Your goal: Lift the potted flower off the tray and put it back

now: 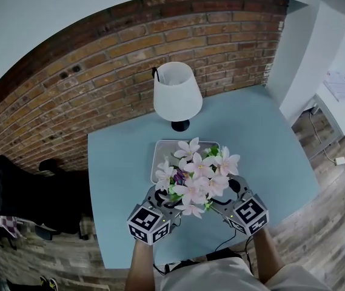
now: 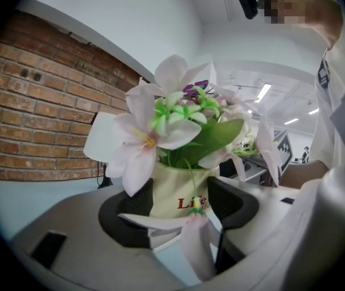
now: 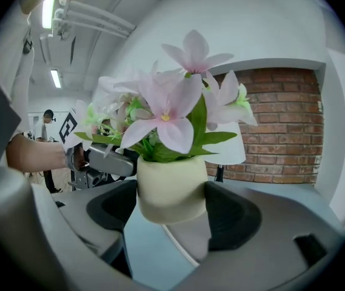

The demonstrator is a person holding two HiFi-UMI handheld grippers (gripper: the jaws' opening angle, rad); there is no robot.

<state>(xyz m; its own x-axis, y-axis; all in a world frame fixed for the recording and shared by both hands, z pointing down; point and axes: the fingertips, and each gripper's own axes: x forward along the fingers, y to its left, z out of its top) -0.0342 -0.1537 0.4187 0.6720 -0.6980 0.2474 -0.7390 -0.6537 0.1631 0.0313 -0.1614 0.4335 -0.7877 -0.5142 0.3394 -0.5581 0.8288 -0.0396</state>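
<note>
Left gripper view shows the pot (image 2: 169, 190) clamped by the left gripper (image 2: 181, 204). It is also clamped by the right gripper (image 3: 172, 214) from the other side, seemingly lifted over the 6 o'clock edge of the tray (image 1: 158, 153). It is judged light, stiff and smooth; its wall should be gripped, not the soft flowers (image 1: 197, 173). Red "Life" is read on it.

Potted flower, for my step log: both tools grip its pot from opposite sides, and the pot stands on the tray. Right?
Not quite. The left tool and right tool do grip the pot from opposite sides, but it hangs clear above the tray; the right gripper view shows its underside free.
</note>
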